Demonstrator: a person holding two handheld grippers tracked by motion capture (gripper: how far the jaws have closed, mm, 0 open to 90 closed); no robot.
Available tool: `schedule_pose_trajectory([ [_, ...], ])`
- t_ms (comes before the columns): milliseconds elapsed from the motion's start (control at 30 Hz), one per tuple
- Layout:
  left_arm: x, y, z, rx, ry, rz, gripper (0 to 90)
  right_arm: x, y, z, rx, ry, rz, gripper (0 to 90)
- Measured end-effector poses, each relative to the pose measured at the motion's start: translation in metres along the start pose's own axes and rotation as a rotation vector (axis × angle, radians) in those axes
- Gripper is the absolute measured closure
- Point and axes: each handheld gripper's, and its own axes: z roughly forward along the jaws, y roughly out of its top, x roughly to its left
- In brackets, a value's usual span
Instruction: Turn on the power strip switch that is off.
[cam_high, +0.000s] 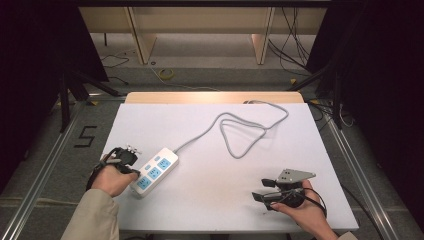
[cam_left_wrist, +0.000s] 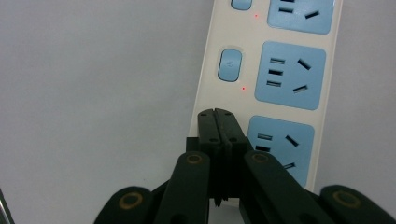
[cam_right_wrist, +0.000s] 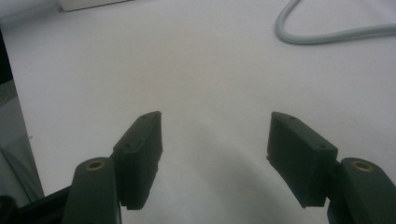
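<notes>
A white power strip (cam_high: 154, 171) with blue sockets lies at the table's left, and its grey cable (cam_high: 240, 135) loops toward the far edge. My left gripper (cam_high: 134, 169) is shut, with nothing between its jaws. In the left gripper view its closed tips (cam_left_wrist: 218, 115) sit over the strip (cam_left_wrist: 275, 70), beside the nearest socket and just below a blue switch button (cam_left_wrist: 229, 64). Whether the tips touch the strip I cannot tell. My right gripper (cam_high: 263, 189) stands open near the front right, and nothing lies between its fingers (cam_right_wrist: 140, 140).
The white table top (cam_high: 210, 210) ends close behind both hands. A bend of the cable (cam_right_wrist: 327, 35) lies ahead of the right gripper. Small red lights (cam_left_wrist: 243, 88) show beside the switches. Dark stands and loose cables surround the table on the floor.
</notes>
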Motion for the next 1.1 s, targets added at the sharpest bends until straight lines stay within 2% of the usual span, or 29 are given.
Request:
schedule_pose_trajectory([
  [567,0.0008,0.0002,-0.0004,0.003,-0.005,0.001,89.7,-0.0003,0.0002,-0.0001,0.001,0.0,-0.001,36.3],
  [1100,0.0015,0.0003,-0.0006,-0.022,-0.021,-0.013,89.7,-0.0003,0.0003,-0.0001,-0.005,0.001,-0.006,36.3],
])
